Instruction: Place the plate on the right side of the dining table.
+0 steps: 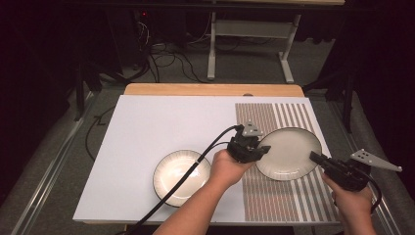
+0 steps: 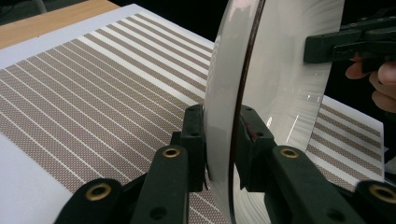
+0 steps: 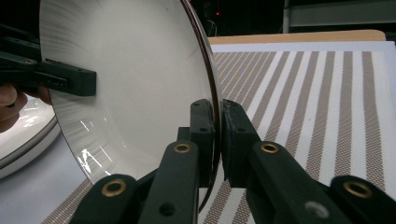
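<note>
**Both grippers clamped on one plate, opposite rims**

Currently the left gripper and right gripper hold the same cream plate, dark-rimmed, over the striped mat at the right side of the white table sheet.

High view: plate sits between the two hands, left gripper at its left rim, right gripper at its lower right rim. A second plate of the same kind lies flat on the white sheet, just left of the left hand, with the left gripper's cable crossing over it. Whether the held plate touches the mat, cannot tell from up there.

Left gripper view: plate seen edge-on, rim pinched between the two black jaws, jaws nearly closed with only the rim's thickness between them. The right gripper bites the far rim.

Right gripper view: same story mirrored. Plate rim is squeezed between this gripper's jaws, and the left gripper's jaw lies against the plate's inner face at the far side. The second plate's edge peeks in at the lower left, below the held one.
</note>
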Demonstrator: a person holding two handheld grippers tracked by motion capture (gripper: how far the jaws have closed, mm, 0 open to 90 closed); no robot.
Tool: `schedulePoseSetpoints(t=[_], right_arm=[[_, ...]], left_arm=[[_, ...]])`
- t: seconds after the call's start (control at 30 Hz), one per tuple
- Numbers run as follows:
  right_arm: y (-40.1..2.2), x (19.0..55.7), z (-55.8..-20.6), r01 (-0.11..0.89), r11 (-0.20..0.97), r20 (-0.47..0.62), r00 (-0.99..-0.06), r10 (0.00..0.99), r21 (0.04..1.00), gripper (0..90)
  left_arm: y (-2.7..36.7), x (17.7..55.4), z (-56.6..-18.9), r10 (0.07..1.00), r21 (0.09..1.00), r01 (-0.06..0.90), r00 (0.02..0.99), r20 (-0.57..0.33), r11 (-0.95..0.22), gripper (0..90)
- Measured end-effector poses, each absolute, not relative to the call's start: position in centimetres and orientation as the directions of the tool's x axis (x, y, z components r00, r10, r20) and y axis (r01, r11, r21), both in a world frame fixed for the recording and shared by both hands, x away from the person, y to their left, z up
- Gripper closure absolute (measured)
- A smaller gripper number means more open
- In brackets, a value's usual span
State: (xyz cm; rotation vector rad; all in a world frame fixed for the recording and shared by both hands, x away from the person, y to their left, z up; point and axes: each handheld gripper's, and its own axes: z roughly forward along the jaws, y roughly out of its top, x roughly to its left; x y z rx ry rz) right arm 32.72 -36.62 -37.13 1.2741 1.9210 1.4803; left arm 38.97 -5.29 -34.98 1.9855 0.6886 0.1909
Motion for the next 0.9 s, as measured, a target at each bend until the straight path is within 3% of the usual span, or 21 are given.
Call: schedulePoseSetpoints(t=[0.9], right_arm=[[-37.6,33.6,-39.1,0.470,0.024,0.217,-0.451,0.866,0.883,86.6]], left_arm=[[-7.0,40.6,-38.0,0.559,0.810,0.454,0.806,-0.195,-0.371,73.0]])
